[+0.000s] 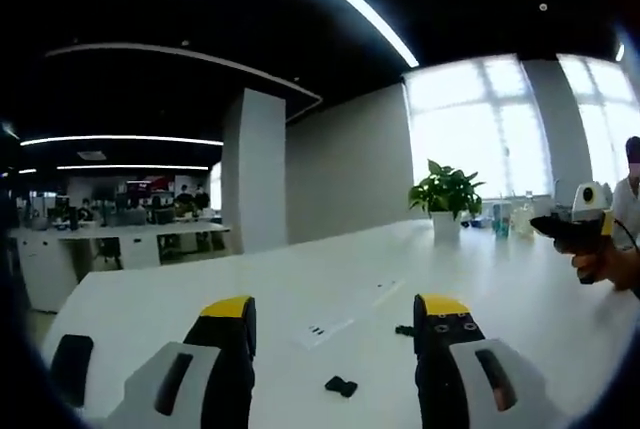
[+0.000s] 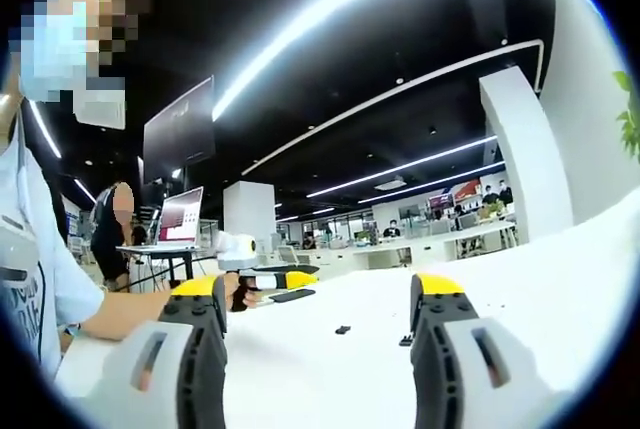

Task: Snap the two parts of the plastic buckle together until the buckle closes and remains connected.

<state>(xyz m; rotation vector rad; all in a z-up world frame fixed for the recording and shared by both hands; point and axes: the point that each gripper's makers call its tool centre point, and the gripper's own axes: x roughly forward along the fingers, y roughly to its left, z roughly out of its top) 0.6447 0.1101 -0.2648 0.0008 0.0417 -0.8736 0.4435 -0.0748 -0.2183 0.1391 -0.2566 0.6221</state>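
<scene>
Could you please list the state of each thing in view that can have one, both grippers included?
Left gripper: open, holding nothing, above the table.
Right gripper: open, holding nothing.
Nearer buckle part: lying loose on the white table, not joined.
Farther buckle part: lying loose on the table, apart from the other.
Laptop: open, screen lit.
Potted plant: upright on the table.

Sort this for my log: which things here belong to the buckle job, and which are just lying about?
Job: two small black plastic buckle parts; left gripper; right gripper.
Lying about: leafy green plant in white pot; clear bottles; long white table.
</scene>
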